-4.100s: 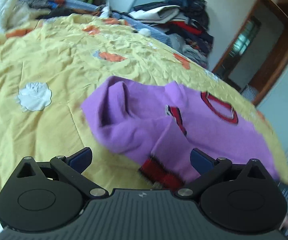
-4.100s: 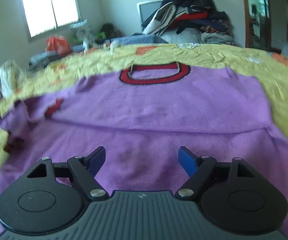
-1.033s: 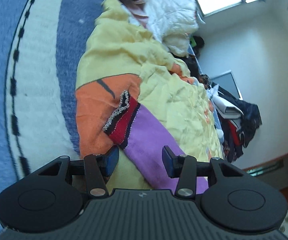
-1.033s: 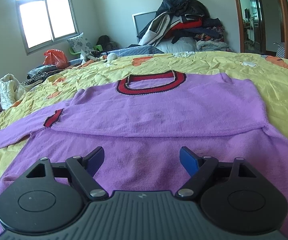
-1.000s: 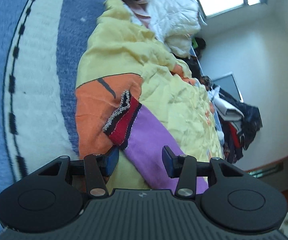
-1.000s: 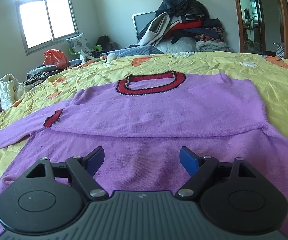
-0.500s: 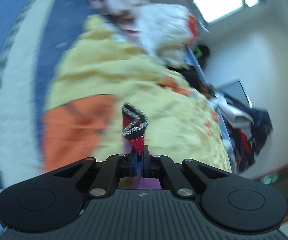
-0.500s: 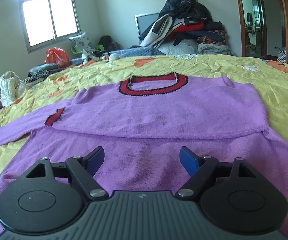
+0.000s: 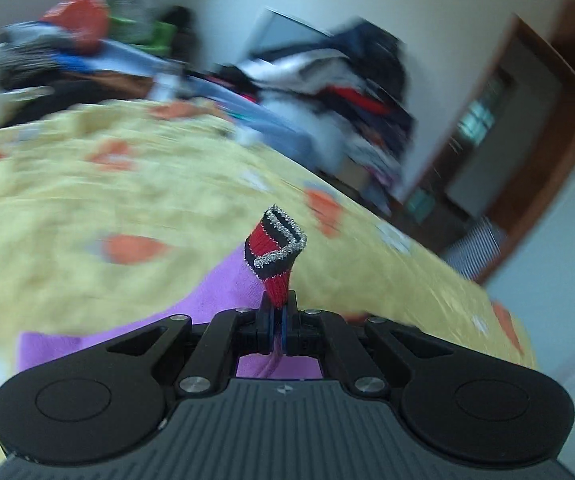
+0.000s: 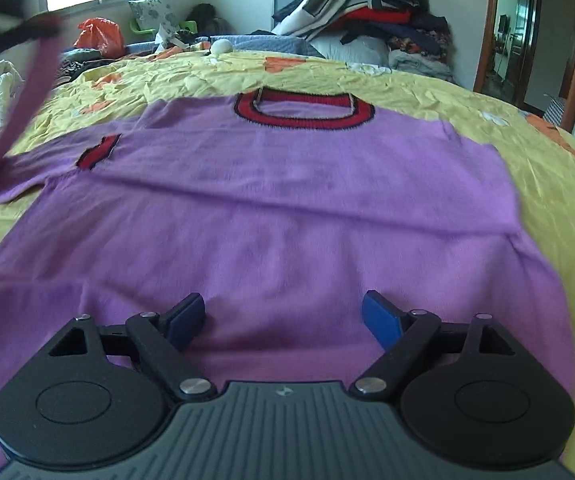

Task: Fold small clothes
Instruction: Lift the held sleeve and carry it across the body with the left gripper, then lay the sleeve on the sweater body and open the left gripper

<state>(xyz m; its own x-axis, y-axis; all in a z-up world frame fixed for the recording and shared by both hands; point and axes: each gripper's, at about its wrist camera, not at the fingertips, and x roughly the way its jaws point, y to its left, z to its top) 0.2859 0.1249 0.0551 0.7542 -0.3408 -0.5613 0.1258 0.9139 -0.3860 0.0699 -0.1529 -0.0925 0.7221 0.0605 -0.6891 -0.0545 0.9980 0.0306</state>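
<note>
Motion blurs the room ahead of the left gripper, clamped on the purple sweater's red cuff. The sweater lies flat before the spread, empty right gripper on the yellow bedspread; piled clothes lie beyond.

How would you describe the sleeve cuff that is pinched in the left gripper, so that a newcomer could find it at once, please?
Start at the yellow bedspread and the purple sweater spread flat on it. Its long sleeve at the picture's left rises off the bed to the left gripper, which is shut on the cuff. This cuff alone stands in the air, red with black and silver stripes; the other red cuff lies flat on the sweater.
</note>
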